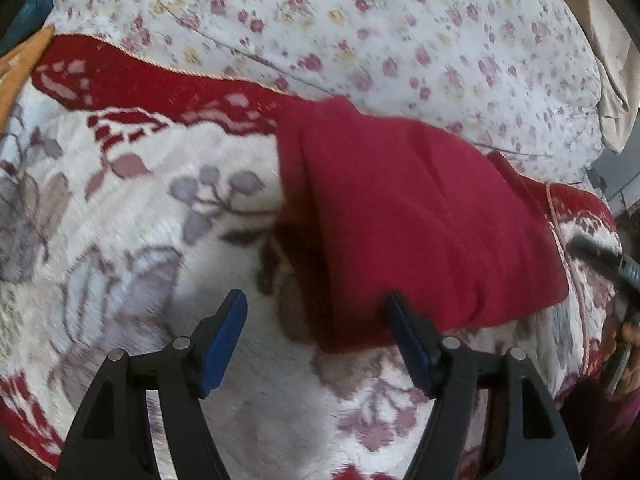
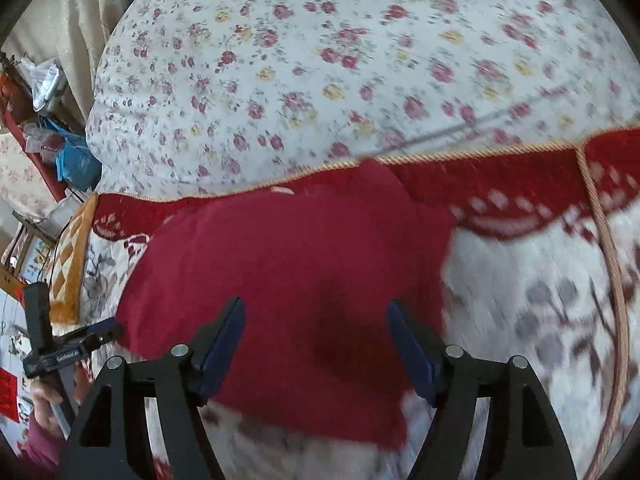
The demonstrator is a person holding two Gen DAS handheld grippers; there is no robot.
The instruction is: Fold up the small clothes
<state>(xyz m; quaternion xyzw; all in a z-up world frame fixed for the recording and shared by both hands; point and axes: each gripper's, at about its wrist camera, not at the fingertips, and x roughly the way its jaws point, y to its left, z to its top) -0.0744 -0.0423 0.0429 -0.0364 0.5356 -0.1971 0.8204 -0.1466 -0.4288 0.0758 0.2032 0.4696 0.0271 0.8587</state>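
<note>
A dark red garment (image 1: 416, 216) lies folded into a rough rectangle on a white and red patterned blanket (image 1: 152, 248). My left gripper (image 1: 316, 300) is open and empty, above the blanket at the garment's near left corner. In the right wrist view the same red garment (image 2: 288, 264) fills the centre. My right gripper (image 2: 316, 308) is open and empty, hovering just above the garment's near part. The left gripper (image 2: 100, 330) shows at the far left of that view, beside the garment's left edge. The right gripper's body (image 1: 608, 264) shows at the right edge of the left wrist view.
A white bedsheet with small red and yellow flowers (image 2: 340, 68) covers the bed beyond the blanket. A gold cord (image 2: 604, 248) trims the blanket's edge. An orange patterned cloth (image 2: 70, 264) lies to the left. Clutter and a blue bag (image 2: 76, 160) stand beside the bed.
</note>
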